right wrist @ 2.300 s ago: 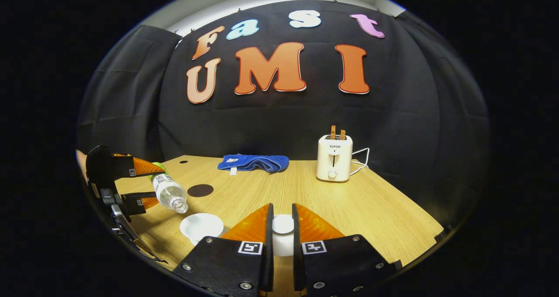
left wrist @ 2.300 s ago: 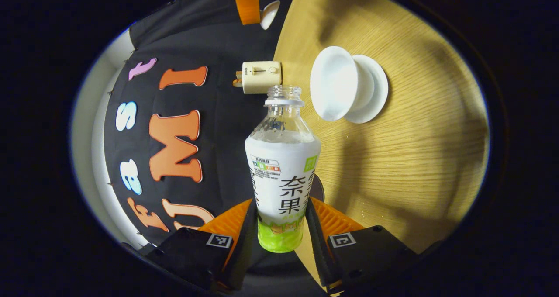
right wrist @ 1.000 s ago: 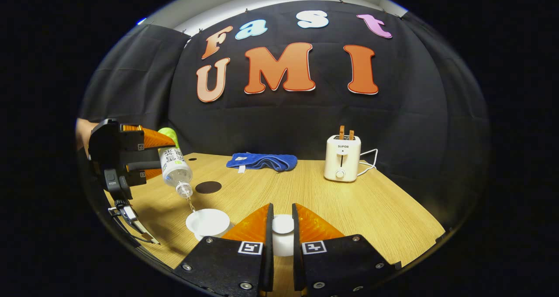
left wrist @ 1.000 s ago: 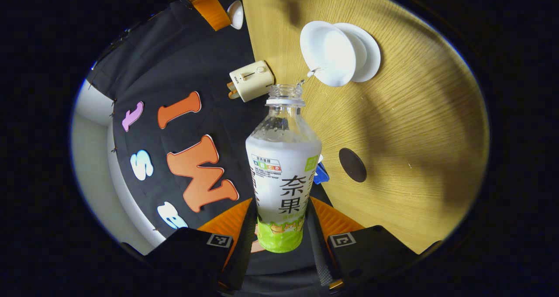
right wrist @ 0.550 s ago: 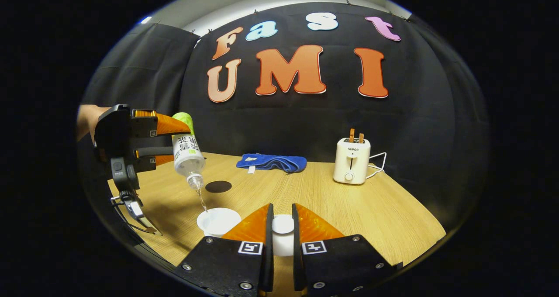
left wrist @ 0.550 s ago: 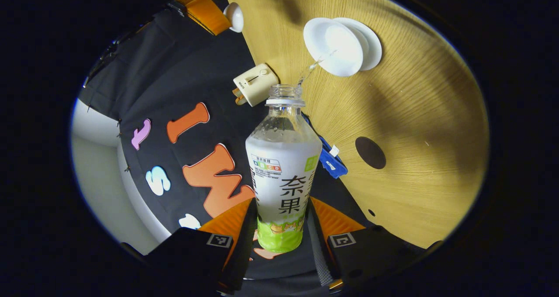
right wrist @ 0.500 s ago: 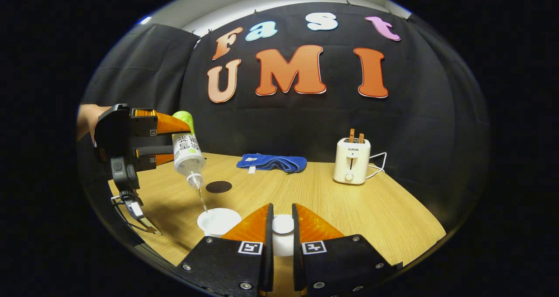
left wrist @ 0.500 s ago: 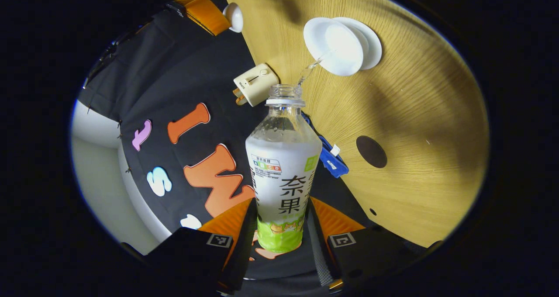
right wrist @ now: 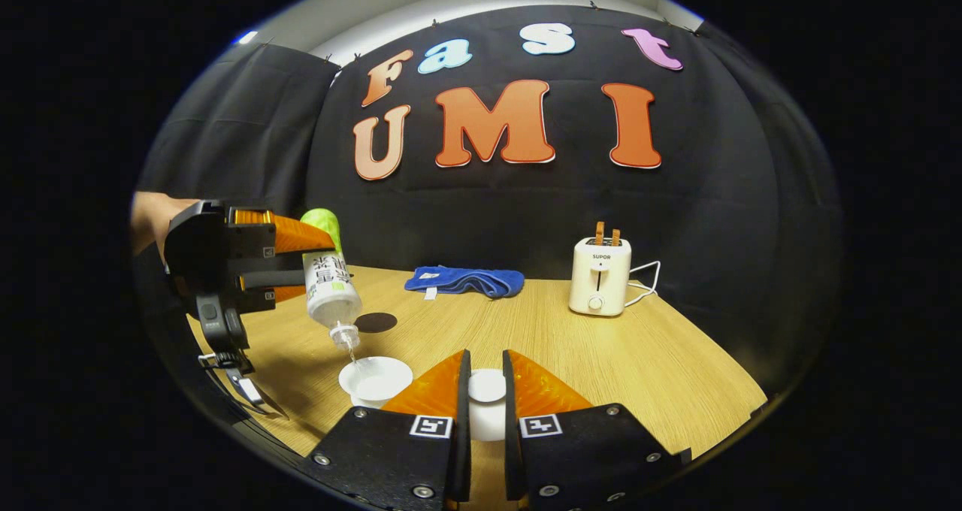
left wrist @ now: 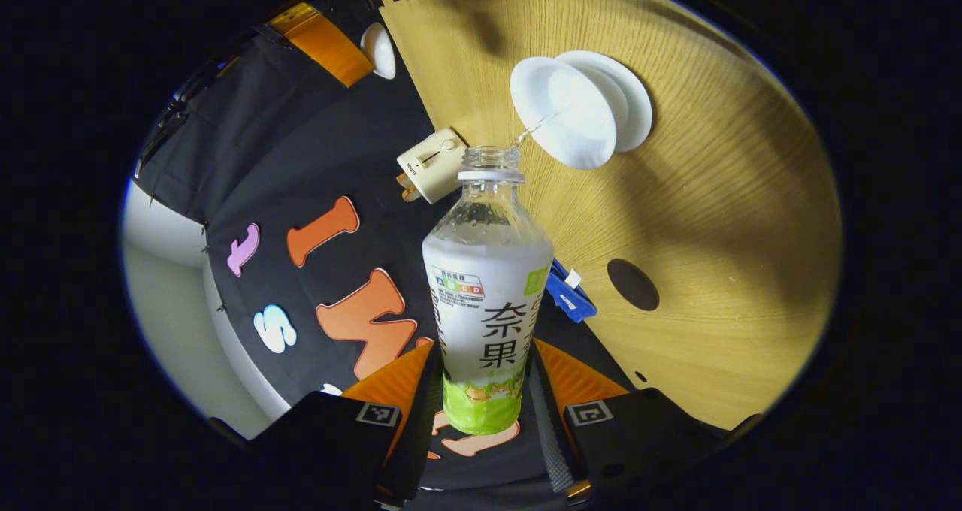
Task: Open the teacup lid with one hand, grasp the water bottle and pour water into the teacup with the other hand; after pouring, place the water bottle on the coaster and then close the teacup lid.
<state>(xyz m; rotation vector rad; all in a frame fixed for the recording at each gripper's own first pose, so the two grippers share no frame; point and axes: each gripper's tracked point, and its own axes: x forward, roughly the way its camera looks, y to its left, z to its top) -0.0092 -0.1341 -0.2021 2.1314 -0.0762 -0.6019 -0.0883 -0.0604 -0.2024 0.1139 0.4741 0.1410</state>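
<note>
I am mid-pour. My left claw (left wrist: 485,391) pinches the clear plastic water bottle with the white-and-green label (left wrist: 486,300) low on its body, neck tipped down, and a thin stream falls from its mouth into the open white porcelain teacup (right wrist: 375,381), which sits on the wooden table (right wrist: 601,361) right under the mouth. My right claw (right wrist: 485,398) is pressed on the white teacup lid (right wrist: 487,385), held just beside the teacup. Next, I judge, I must right the bottle and carry it to the dark round coaster (right wrist: 376,322) beyond the teacup. The water level in the cup is hard to make out.
</note>
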